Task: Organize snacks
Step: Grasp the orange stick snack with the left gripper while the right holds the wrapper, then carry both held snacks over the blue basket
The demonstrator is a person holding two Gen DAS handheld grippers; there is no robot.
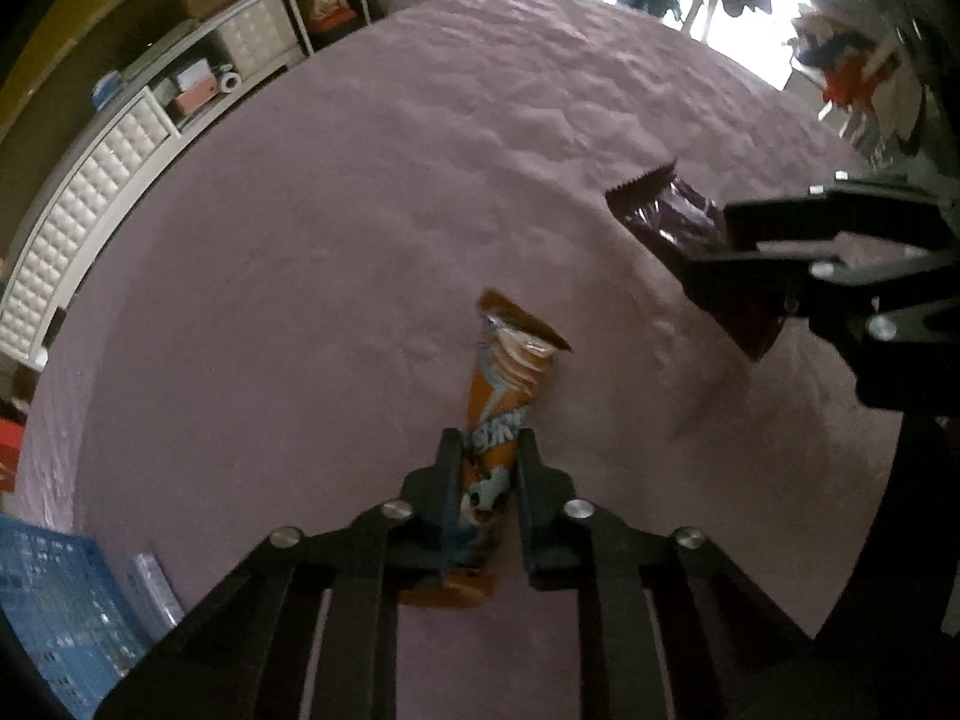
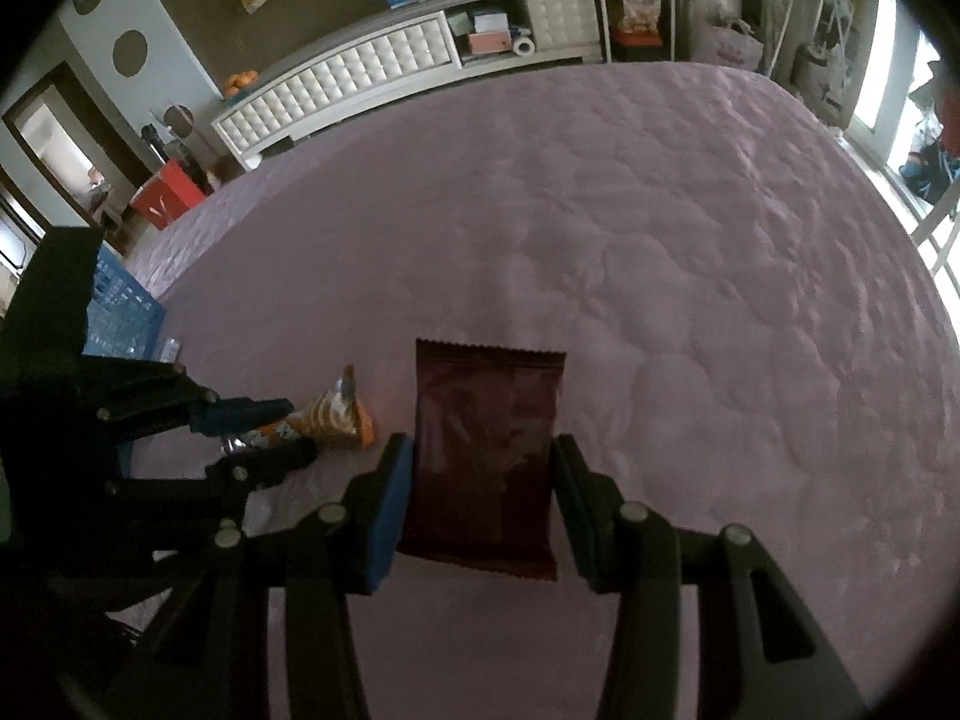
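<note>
My left gripper [image 1: 487,450] is shut on an orange snack packet [image 1: 507,384], holding it lengthwise over the pink bedspread [image 1: 360,240]. The packet also shows in the right wrist view [image 2: 327,417], pinched by the left gripper [image 2: 288,426]. My right gripper [image 2: 483,456] is shut on a dark brown snack packet [image 2: 486,450], its sides against both pads. In the left wrist view the right gripper [image 1: 714,240] holds that brown packet [image 1: 666,210] at the right, above the bed.
A blue plastic basket [image 1: 54,600] sits at the bed's left edge, also in the right wrist view [image 2: 123,312], with a small clear packet [image 1: 156,594] beside it. A white cabinet [image 2: 360,84] and shelves stand beyond the bed. Windows are to the right.
</note>
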